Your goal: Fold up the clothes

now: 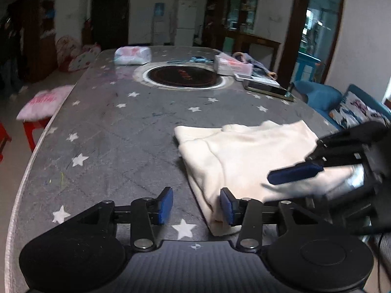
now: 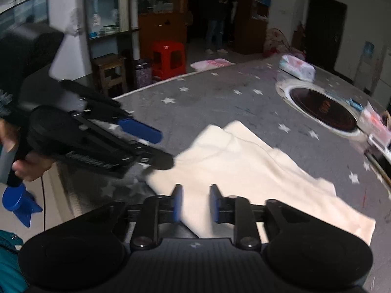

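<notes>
Garments: one folded cream cotton garment [image 1: 244,156] on grey star-print table [image 1: 110,127]
Left gripper [image 1: 196,206]: parted, empty, garment edge beside
Right gripper [image 2: 194,204]: parted, above garment

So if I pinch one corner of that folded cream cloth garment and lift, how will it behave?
The folded cream cloth garment would probably go floppy: its layers lie soft and creased. The folds may well fall open, since nothing pins them. It looks light and would likely slide on the smooth grey star-patterned table.
</notes>
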### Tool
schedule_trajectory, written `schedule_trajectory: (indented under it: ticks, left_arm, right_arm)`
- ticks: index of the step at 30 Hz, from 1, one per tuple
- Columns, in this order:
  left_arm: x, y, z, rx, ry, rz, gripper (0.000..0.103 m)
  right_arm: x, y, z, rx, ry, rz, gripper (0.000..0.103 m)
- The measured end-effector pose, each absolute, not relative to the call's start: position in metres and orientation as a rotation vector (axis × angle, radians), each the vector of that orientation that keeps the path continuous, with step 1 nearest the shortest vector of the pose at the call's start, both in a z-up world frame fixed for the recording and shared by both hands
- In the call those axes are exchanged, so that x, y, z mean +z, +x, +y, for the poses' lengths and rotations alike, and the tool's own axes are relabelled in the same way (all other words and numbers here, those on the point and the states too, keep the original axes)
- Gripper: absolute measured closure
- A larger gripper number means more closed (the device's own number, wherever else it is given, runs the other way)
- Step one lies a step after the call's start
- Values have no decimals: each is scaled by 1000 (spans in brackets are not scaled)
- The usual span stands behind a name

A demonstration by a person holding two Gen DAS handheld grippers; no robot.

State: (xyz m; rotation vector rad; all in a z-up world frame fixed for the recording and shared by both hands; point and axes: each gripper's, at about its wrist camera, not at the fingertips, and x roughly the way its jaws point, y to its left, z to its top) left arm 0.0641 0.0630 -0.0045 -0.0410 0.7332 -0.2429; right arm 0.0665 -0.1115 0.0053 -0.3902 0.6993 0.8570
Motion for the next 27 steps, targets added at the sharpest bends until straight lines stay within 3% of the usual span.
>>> schedule_trajectory:
  ticks: [7,9,12,17,23,27]
  left_arm:
    - [-1,79,83,-172,-200,788,41]
    - [1,81,89,-158,-261,794,32]
    - [1,86,95,-157,-356,806,32]
    - [-7,94,97,-164,-493,857,32]
    - [-11,102,95,-168,-638,877,28]
    - [-17,109,86,-185,-687,914,33]
  right_arm:
    - [-5,52,-82,915,-497,663,65]
    - [-9,48,-75,911,-542,641,65]
    - [-15,41,-66,890,-617,603,67]
    - [-16,43,-64,854,-588,600,87]
    - [3,55,-84,851,-404,626,89]
    - [10,58,-96,864,-335,633,90]
